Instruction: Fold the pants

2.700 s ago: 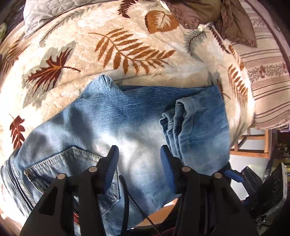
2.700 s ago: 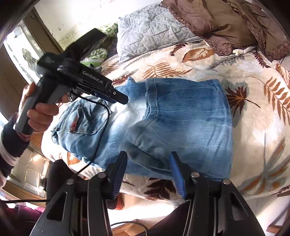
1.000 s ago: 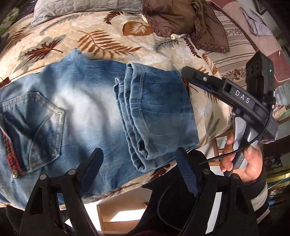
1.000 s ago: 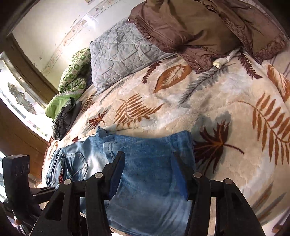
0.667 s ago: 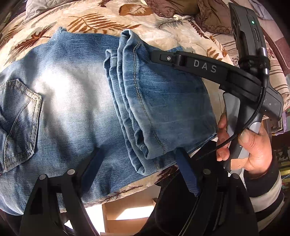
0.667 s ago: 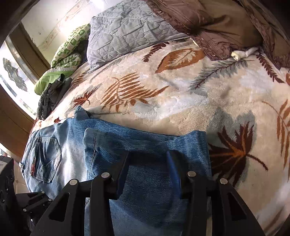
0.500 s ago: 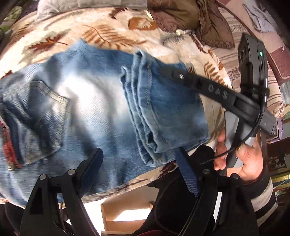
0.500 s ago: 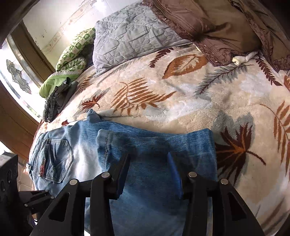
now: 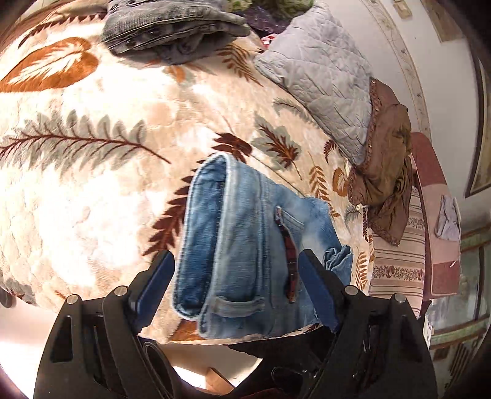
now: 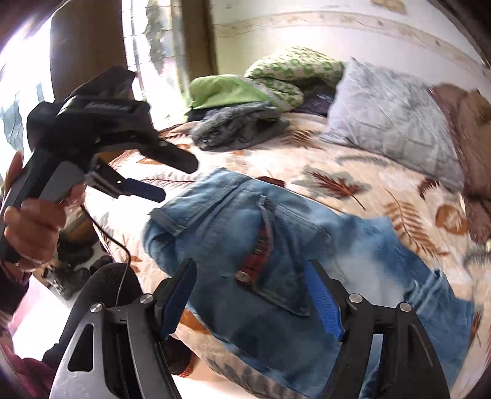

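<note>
We hold both grippers — left, right — fingers spread wide, empty, above the jeans on the leaf-print blanket.

Bed covered with a cream spread printed with brown and grey leaves. Blue jeans lie flat at the near edge, waistband end overhanging slightly. Grey quilted pillow sits at the far edge, brown cloth bunched just beside it. Grey folded garment rests toward the far corner, green bedding behind it.
</note>
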